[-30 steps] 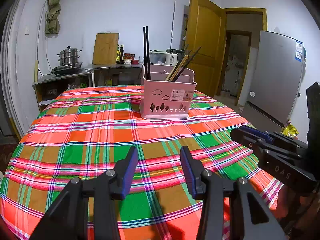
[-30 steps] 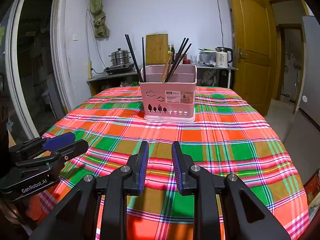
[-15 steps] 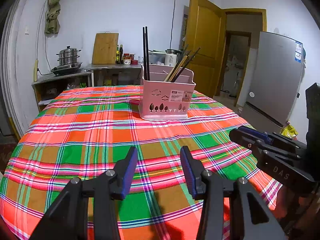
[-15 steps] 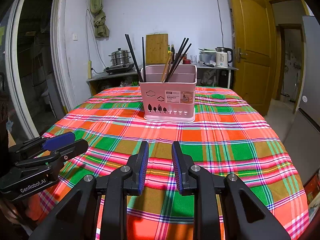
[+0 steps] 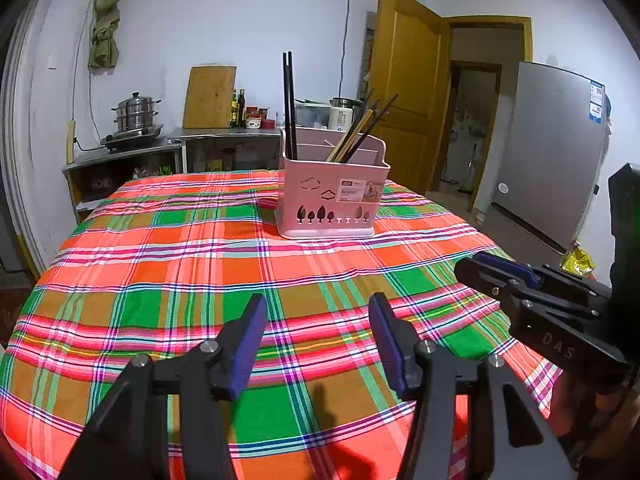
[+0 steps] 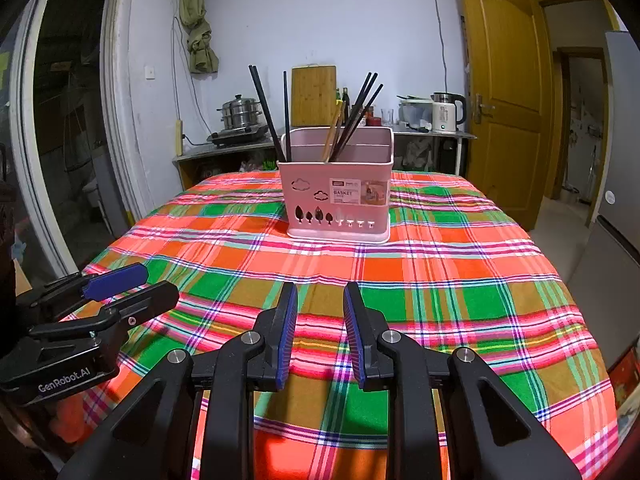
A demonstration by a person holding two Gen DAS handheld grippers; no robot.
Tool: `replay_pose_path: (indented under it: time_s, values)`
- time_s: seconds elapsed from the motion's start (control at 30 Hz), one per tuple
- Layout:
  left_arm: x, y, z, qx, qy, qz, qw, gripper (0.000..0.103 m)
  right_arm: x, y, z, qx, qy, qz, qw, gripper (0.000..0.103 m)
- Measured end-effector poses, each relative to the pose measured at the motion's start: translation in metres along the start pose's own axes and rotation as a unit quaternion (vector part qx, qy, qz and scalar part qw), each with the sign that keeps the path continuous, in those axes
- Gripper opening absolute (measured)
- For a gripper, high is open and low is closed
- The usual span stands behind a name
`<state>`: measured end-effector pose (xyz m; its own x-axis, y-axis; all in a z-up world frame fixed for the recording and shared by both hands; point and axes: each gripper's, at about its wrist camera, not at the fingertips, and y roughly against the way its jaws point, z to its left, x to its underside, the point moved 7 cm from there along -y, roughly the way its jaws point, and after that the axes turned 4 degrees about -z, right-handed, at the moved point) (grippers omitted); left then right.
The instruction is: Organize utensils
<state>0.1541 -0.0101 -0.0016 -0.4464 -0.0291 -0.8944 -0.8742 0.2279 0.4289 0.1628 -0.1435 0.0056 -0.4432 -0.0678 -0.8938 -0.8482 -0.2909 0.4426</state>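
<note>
A pink utensil basket [image 5: 332,200] [image 6: 339,194] stands toward the far side of the table. Two black chopsticks [image 5: 289,104] [image 6: 276,114] rise from its left compartment, and several black and wooden chopsticks [image 5: 360,132] [image 6: 352,116] lean in the middle one. My left gripper [image 5: 318,308] hovers over the near table edge, its jaws opening with nothing between them. My right gripper [image 6: 320,292] is also open and empty, well short of the basket. Each gripper shows at the side of the other's view, left gripper [image 6: 120,288], right gripper [image 5: 480,264].
A plaid cloth [image 5: 160,280] covers the round table. Behind it a counter [image 6: 224,148] holds a steel steamer pot [image 5: 136,114], a cutting board [image 5: 210,96], bottles and a kettle [image 6: 446,114]. A wooden door [image 6: 504,92] and a grey fridge [image 5: 552,152] stand at the right.
The left gripper's jaws have spread wider apart. The right gripper and the basket look the same as before.
</note>
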Motion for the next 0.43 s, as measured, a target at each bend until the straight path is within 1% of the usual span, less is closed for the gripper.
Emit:
replay_pose_path:
  time_s: [0.43]
  values:
    - [0.001, -0.0018, 0.0012, 0.0, -0.002, 0.002, 1.0, 0.055, 0.0007, -0.0033, 0.0008, 0.0, 0.0, 0.001, 1.0, 0.024]
